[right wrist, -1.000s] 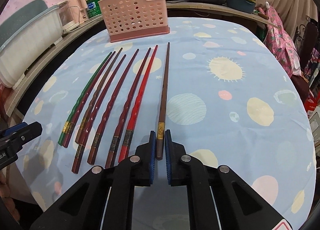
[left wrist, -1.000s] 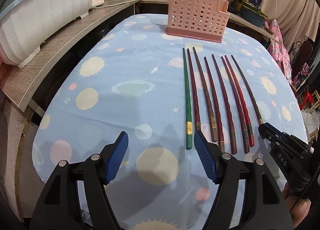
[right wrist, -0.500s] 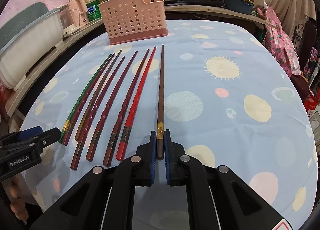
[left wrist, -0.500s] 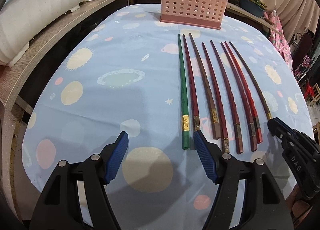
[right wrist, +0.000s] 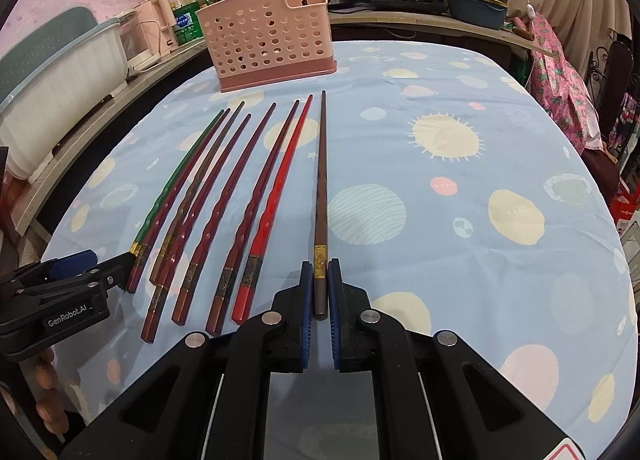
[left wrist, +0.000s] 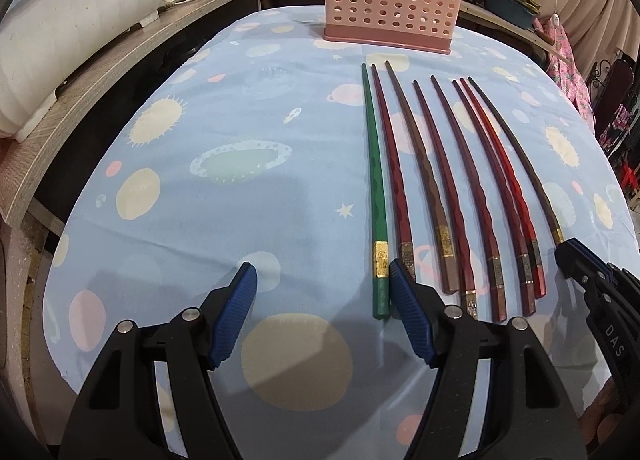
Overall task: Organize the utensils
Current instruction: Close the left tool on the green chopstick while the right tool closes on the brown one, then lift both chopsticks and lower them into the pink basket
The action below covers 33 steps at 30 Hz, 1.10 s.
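Between the right claw (right wrist: 320,292) pads — brown chopstick (right wrist: 321,195), clamped; left claw (left wrist: 320,300) spread wide, green chopstick (left wrist: 376,195) just inside its right pad.

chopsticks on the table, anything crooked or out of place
Nothing is spilled or broken. The chopsticks lie in a near-parallel row, but their butt ends are staggered, and one already stands in the pink holder. The right gripper is shut on the brown chopstick.
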Each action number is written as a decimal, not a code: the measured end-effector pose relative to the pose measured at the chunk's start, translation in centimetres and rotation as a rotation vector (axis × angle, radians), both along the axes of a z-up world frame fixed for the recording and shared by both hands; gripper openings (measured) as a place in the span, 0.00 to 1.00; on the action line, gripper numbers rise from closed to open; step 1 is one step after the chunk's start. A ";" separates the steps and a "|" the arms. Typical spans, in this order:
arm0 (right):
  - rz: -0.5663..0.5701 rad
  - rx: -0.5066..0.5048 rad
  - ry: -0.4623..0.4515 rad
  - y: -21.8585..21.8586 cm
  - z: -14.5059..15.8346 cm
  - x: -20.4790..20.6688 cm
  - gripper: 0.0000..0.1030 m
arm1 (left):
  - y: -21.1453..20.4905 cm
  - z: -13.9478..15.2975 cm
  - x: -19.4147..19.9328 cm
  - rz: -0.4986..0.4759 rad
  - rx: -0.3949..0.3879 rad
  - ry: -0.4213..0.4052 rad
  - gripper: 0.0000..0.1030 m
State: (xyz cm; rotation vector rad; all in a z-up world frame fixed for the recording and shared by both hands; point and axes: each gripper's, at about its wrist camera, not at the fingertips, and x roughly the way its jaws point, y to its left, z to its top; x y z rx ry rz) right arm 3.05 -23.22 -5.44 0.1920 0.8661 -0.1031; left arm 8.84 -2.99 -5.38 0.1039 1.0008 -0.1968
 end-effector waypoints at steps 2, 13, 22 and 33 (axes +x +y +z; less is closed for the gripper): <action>0.000 0.000 0.000 0.0 0.0 0.0 0.07 | -0.1 0.0 0.1 -0.002 0.001 -0.005 0.60; 0.001 0.010 0.007 -0.1 0.2 0.0 0.07 | 0.0 0.6 0.4 -0.043 -0.058 0.024 0.08; -0.007 0.033 -0.019 -0.3 2.4 -1.0 0.07 | 1.9 2.9 0.3 -0.006 -0.109 0.008 0.07; -0.041 0.038 -0.210 -2.6 10.9 -1.6 0.07 | 4.0 10.2 0.7 0.017 -0.204 -0.115 0.07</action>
